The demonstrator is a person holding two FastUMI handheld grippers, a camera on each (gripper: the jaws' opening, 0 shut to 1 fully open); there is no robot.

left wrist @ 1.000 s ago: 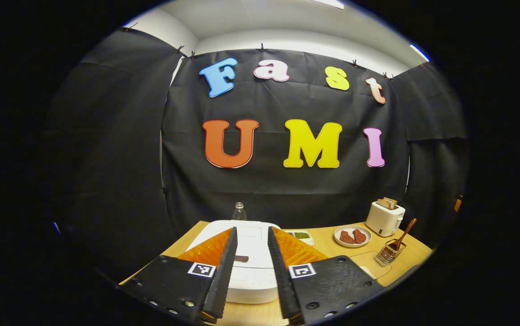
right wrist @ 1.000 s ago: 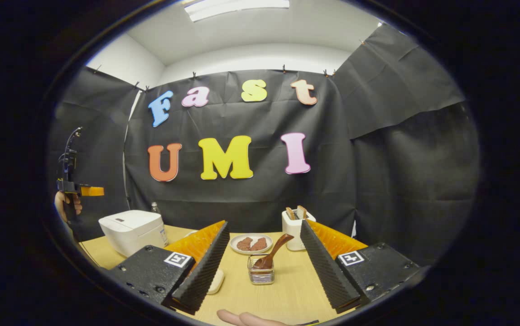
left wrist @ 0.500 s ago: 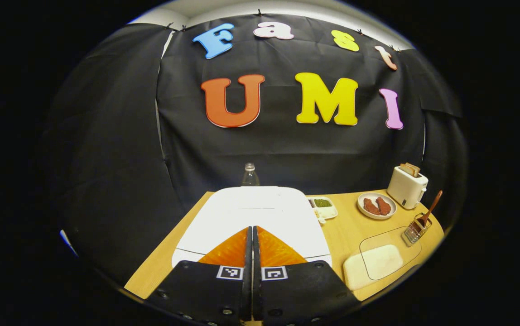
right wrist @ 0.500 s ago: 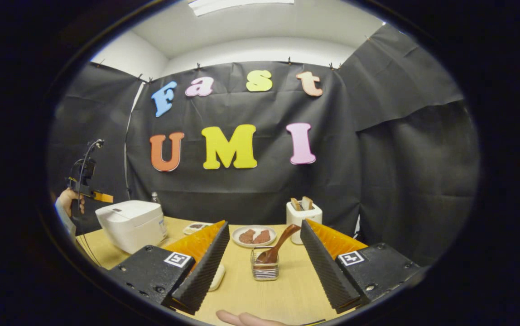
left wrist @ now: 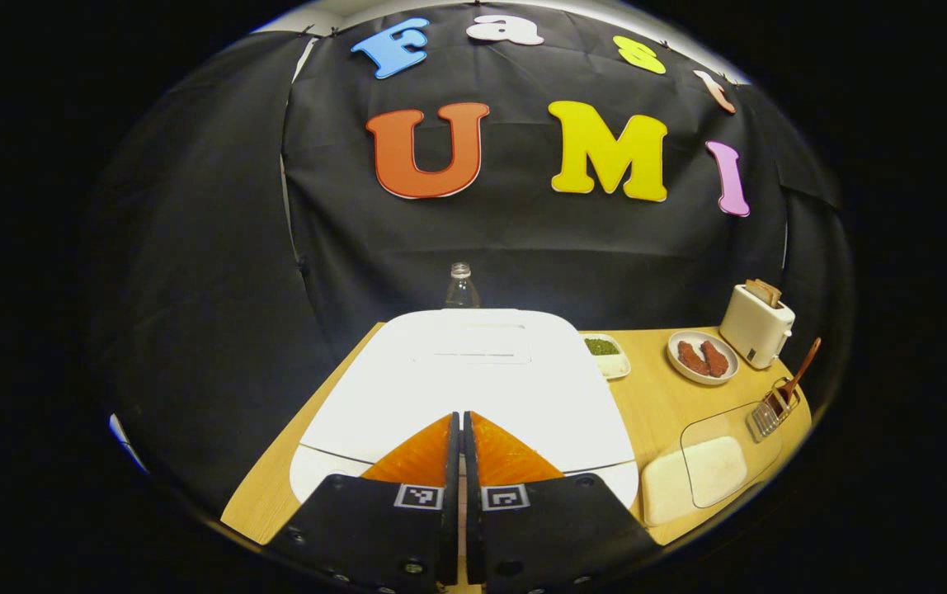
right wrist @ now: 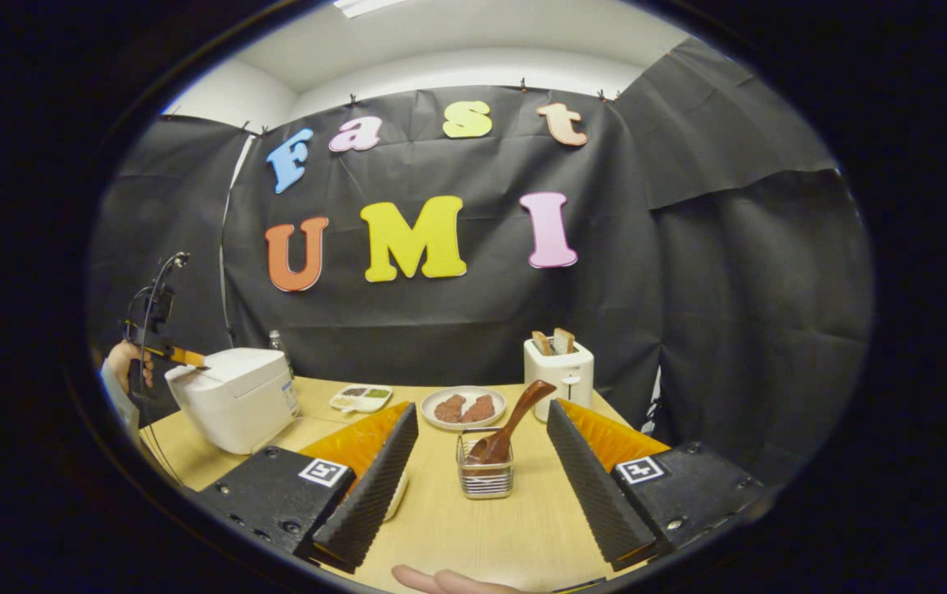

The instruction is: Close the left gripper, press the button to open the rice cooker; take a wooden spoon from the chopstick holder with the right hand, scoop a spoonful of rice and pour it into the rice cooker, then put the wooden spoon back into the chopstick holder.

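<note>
Two grippers are working at a wooden table (right wrist: 473,528), one closed over the rice cooker, one open before the spoon.

Left gripper (left wrist: 462,425) is pointing its fingers, pressed together with nothing between them, down at the front edge of the white rice cooker (left wrist: 473,379), whose lid is lying closed; in the right gripper view this gripper (right wrist: 181,356) is sitting at the cooker's (right wrist: 234,396) top, at nine o'clock, with a hand (right wrist: 120,363) holding it. Right gripper (right wrist: 482,445) is hovering with its fingers spread wide apart, gripping nothing, and the wire chopstick holder (right wrist: 484,474) is standing between them at twelve o'clock, the wooden spoon (right wrist: 511,425) leaning in it toward one o'clock. Behind it a plate of meat (right wrist: 463,407) and a toaster (right wrist: 560,375) are standing. In the left gripper view a clear-lidded rice container (left wrist: 709,470) is lying at four o'clock, just beside the holder (left wrist: 766,417).
</note>
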